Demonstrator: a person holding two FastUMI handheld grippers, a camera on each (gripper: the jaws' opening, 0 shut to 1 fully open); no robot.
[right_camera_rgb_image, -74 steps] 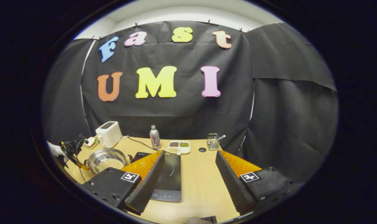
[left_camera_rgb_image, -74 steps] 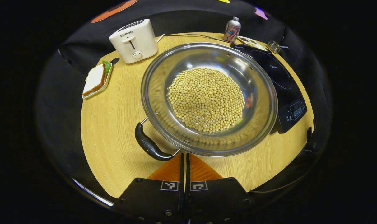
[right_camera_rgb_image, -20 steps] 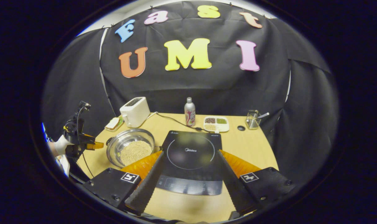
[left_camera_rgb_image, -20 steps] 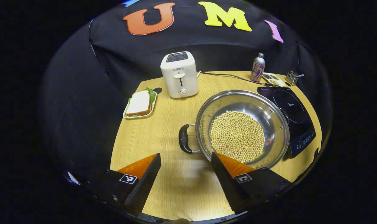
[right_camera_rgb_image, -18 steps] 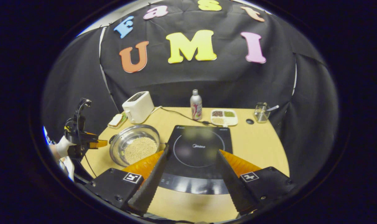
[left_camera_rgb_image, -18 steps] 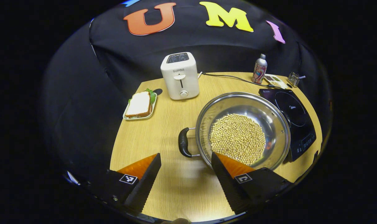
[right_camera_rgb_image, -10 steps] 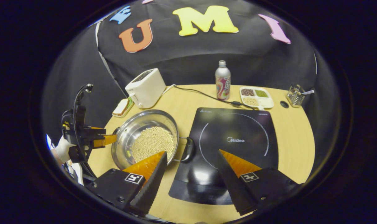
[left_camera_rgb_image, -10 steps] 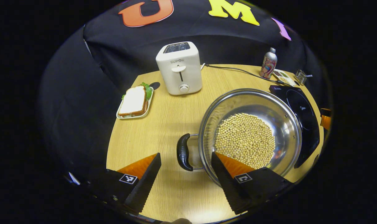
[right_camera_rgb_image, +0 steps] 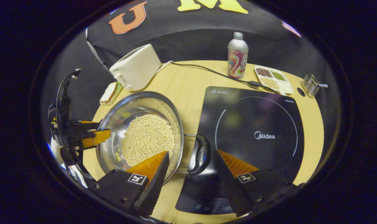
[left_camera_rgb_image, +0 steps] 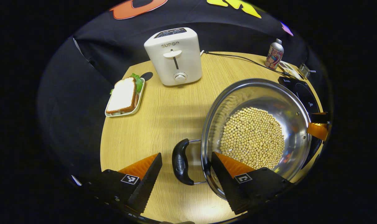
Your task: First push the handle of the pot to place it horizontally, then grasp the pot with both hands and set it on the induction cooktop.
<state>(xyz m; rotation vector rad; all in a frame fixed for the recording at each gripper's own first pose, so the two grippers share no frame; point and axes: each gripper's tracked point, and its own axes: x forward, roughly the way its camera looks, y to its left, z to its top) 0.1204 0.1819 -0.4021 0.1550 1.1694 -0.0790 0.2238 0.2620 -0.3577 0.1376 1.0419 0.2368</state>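
Pot [left_camera_rgb_image: 257, 137] sits on the table [left_camera_rgb_image: 151, 124] beside the cooktop [right_camera_rgb_image: 253, 137]. Both grippers, left [left_camera_rgb_image: 185, 169] and right [right_camera_rgb_image: 191, 168], are spread, each with a pot handle [left_camera_rgb_image: 180, 161] between its fingers, toward twelve o'clock.

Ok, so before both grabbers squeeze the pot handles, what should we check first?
1. Left hand-held gripper open: ok.
2. Left handle sits between its fingers: ok, not yet pinched.
3. Right hand-held gripper open: ok.
4. Right handle sits between its fingers: ok, not yet pinched.
5. Pot level with the beans settled in the middle: ok.
6. Cooktop has a free top for landing: ok, though the right handle already overhangs its edge.
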